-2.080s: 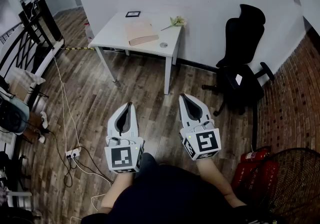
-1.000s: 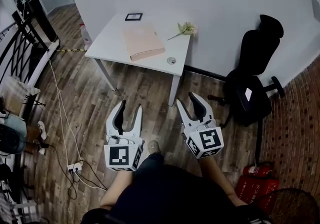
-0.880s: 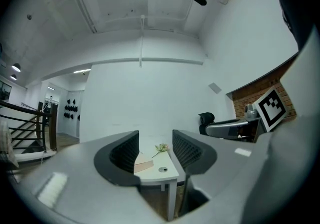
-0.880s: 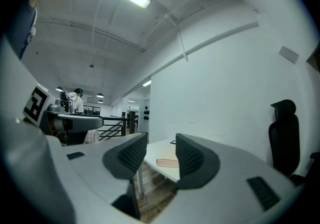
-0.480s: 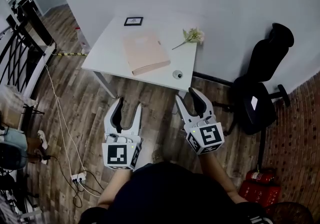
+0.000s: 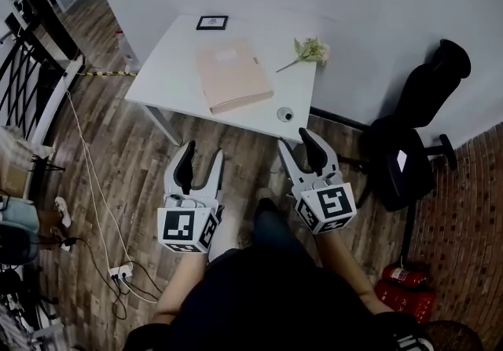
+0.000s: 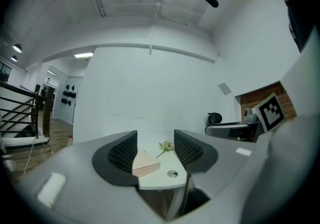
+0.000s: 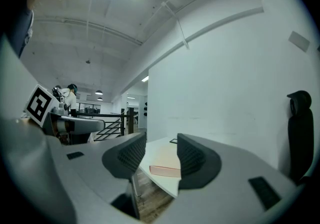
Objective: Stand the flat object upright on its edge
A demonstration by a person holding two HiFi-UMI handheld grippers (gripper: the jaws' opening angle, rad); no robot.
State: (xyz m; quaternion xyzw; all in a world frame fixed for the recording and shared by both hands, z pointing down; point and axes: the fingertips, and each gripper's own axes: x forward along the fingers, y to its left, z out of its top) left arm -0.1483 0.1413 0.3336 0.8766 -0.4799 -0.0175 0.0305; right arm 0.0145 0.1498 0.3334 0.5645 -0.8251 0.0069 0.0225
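Head view: book (image 6: 233,74) flat on table (image 6: 167,78)

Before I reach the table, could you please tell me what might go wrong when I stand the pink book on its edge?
1. The pink book lies flat with a corner close to the front edge of the table; tipping it up could push it off.
2. The flower and the small round piece sit beside it on the right; the right gripper may well knock them.
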